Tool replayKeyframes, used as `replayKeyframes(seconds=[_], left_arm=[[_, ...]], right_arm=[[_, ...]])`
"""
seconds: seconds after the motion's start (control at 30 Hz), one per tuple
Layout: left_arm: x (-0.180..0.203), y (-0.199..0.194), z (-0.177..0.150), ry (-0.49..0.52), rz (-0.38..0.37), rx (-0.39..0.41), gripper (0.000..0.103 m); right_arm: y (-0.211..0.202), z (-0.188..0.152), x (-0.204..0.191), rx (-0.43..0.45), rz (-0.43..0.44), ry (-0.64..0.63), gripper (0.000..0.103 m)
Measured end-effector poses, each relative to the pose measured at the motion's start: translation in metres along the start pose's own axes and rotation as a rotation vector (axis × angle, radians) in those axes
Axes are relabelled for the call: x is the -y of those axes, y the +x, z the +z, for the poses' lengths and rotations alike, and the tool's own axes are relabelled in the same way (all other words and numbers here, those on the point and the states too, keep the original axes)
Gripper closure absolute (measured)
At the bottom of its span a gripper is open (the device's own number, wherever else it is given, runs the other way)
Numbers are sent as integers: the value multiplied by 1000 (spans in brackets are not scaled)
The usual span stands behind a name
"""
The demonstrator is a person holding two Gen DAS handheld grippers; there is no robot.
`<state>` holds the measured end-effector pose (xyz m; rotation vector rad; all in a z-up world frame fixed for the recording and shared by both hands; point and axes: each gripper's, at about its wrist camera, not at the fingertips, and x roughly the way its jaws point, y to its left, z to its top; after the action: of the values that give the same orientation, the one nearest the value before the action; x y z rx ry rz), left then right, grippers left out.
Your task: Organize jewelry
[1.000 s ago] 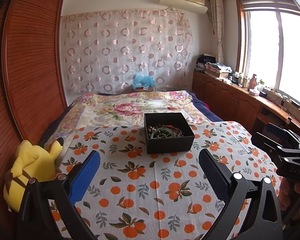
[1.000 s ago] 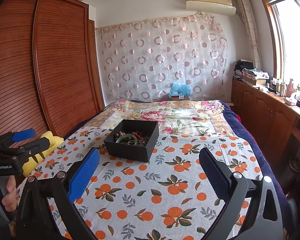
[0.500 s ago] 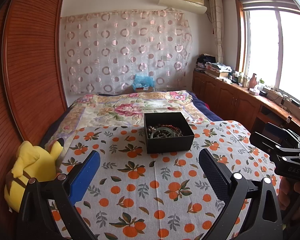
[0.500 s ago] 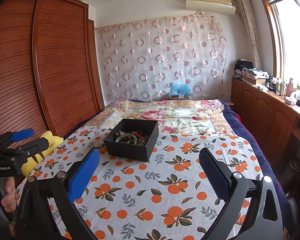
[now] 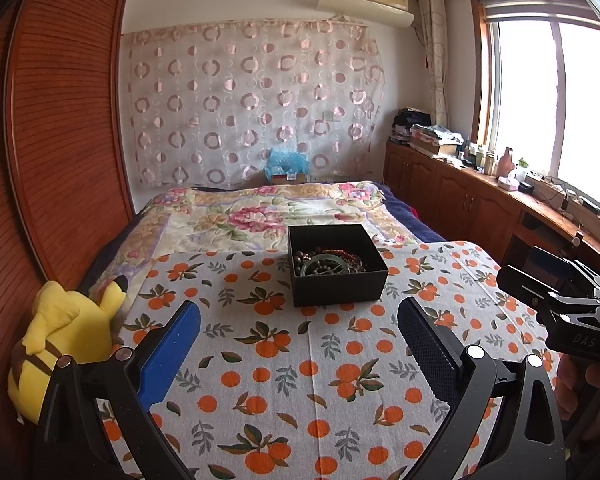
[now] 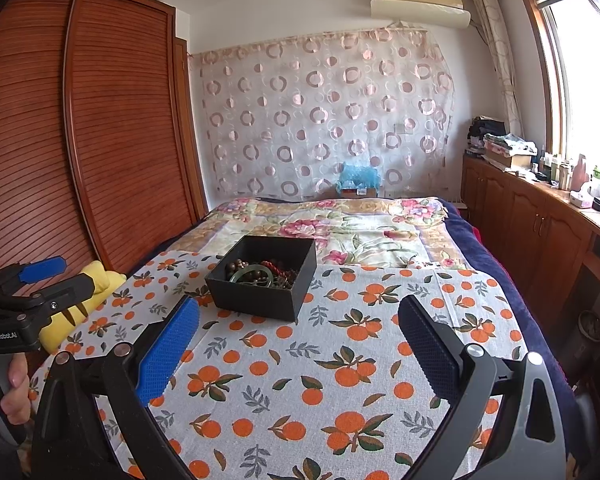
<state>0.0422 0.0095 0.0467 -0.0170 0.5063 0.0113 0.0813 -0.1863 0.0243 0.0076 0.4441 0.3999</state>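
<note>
A black open box (image 5: 342,285) sits on the orange-print cloth (image 5: 300,360); in the right wrist view the box (image 6: 260,300) is ahead and left. It holds a tangle of jewelry (image 5: 330,262): a green bangle (image 6: 252,274), dark bead strands and red beads. My left gripper (image 5: 299,344) is open and empty, short of the box. My right gripper (image 6: 299,344) is open and empty, to the right of the box. Each gripper shows at the edge of the other's view, the right one (image 5: 560,292) and the left one (image 6: 32,284).
A yellow plush toy (image 5: 60,340) lies at the cloth's left edge by the wooden wardrobe (image 5: 60,140). A floral quilt (image 5: 260,216) covers the bed beyond the box. Wooden cabinets (image 5: 480,208) with clutter run along the right wall under the window.
</note>
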Motion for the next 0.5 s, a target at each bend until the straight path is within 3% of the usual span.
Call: replayKeyframes(seconds=[0.5], left_arm=[[1,0,-1,0,0,2,8]], right_arm=[[0,0,0,0,1,0,3]])
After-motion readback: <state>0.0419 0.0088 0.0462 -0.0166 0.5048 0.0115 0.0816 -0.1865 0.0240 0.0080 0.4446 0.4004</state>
